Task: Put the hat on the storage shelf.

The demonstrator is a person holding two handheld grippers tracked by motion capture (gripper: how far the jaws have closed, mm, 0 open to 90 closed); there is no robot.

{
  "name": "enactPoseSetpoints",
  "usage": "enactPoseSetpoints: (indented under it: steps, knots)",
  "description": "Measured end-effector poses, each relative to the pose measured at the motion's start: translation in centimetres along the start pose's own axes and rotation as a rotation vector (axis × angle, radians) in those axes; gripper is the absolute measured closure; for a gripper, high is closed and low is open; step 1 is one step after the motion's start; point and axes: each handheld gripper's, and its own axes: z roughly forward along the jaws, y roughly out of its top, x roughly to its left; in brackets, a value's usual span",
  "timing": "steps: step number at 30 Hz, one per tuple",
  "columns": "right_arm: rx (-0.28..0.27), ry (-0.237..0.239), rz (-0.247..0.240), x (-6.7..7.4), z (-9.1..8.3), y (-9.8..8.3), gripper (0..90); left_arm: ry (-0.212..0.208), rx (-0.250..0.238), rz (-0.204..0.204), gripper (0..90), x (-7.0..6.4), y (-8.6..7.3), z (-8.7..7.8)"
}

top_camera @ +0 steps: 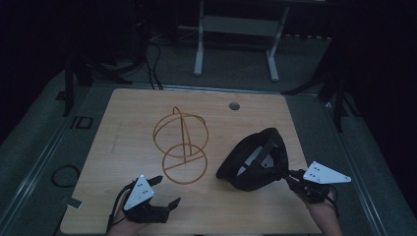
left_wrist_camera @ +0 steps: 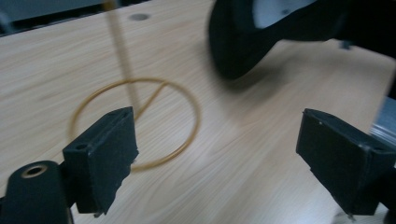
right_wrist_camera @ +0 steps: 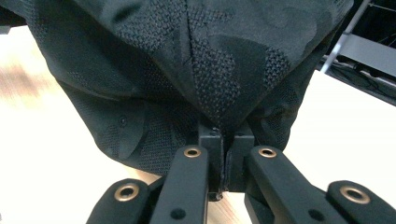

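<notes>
A black cap [top_camera: 253, 160] hangs tilted just above the wooden table [top_camera: 133, 113], right of centre. My right gripper [top_camera: 291, 178] is shut on its fabric at the cap's right rear; in the right gripper view the jaws pinch the dark mesh cloth [right_wrist_camera: 219, 60], with the right gripper [right_wrist_camera: 226, 161] closed tight. A thin golden wire stand [top_camera: 182, 142], a ring base with an upright loop, rests on the table's middle. My left gripper [top_camera: 164, 192] hovers near the front edge, open and with nothing between its fingers. In the left gripper view the wire ring [left_wrist_camera: 184, 142] and the cap [left_wrist_camera: 243, 42] lie beyond the left gripper [left_wrist_camera: 233, 163].
A round cable hole [top_camera: 234, 106] sits at the table's far edge. White desk legs [top_camera: 199, 49] stand on the floor behind. A cable loop [top_camera: 65, 175] lies on the floor to the left. Bare wood lies left of the wire stand.
</notes>
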Motion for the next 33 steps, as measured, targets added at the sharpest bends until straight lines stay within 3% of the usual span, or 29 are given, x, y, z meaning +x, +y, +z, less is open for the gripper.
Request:
enactPoseSetpoints:
  steps: [6, 22, 33]
  knots:
    - [0.000, 0.010, 0.002, 0.2, 0.1, -0.2, 88.5, -0.081, -0.007, 0.086, 15.5, -2.0, 2.3, 2.2]
    - [0.012, 0.029, 0.006, 0.8, 0.4, -0.4, 88.4, -0.235, -0.009, 0.170, 15.5, -6.3, 7.1, 7.6]
    - [0.013, 0.030, 0.001, 0.8, 0.5, -0.2, 88.4, -0.278, -0.004, 0.205, 18.4, -7.5, 9.8, 10.6]
